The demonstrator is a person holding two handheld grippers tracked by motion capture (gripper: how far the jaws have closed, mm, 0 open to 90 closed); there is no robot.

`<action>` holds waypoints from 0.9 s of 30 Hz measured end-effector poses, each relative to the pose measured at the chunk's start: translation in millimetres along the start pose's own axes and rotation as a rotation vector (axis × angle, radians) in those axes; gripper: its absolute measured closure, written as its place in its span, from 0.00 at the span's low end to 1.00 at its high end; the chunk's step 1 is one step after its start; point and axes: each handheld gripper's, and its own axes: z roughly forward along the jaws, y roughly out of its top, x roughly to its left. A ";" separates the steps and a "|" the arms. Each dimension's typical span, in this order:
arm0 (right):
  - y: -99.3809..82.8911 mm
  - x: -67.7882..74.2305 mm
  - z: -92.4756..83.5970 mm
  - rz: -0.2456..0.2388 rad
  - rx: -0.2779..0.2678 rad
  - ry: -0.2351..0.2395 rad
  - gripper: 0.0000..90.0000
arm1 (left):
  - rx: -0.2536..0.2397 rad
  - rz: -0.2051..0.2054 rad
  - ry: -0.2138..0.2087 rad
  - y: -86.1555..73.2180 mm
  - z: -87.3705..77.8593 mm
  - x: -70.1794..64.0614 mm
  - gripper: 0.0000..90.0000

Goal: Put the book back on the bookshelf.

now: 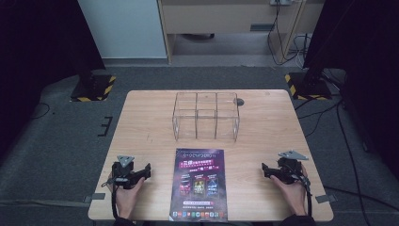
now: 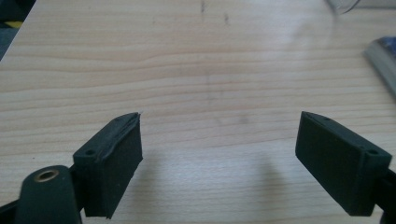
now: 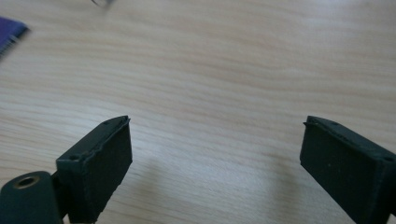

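A dark purple leaflet (image 1: 199, 184) lies flat at the front middle of the wooden table (image 1: 141, 122). Behind it stands a clear box (image 1: 206, 115) split into several compartments, with nothing visible inside. My left gripper (image 1: 146, 172) rests near the front left of the table, left of the leaflet, held by a hand. Its jaws stand wide apart over bare wood (image 2: 219, 154). My right gripper (image 1: 264, 170) sits at the front right, also open with nothing between its jaws (image 3: 215, 158). The leaflet's edge (image 2: 383, 56) shows at the right of the left gripper view, and its corner (image 3: 9, 30) at the left of the right gripper view.
Two black stands on yellow-black striped bases (image 1: 93, 87) (image 1: 308, 84) flank the table's far corners. Cables (image 1: 329, 117) run over the grey floor at the right. A small dark round spot (image 1: 240, 101) marks the table beside the box.
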 end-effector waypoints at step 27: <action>30.6 43.3 -26.2 -0.025 -0.172 0.142 0.14 | -0.086 0.049 -0.176 6.2 -25.9 -43.4 0.28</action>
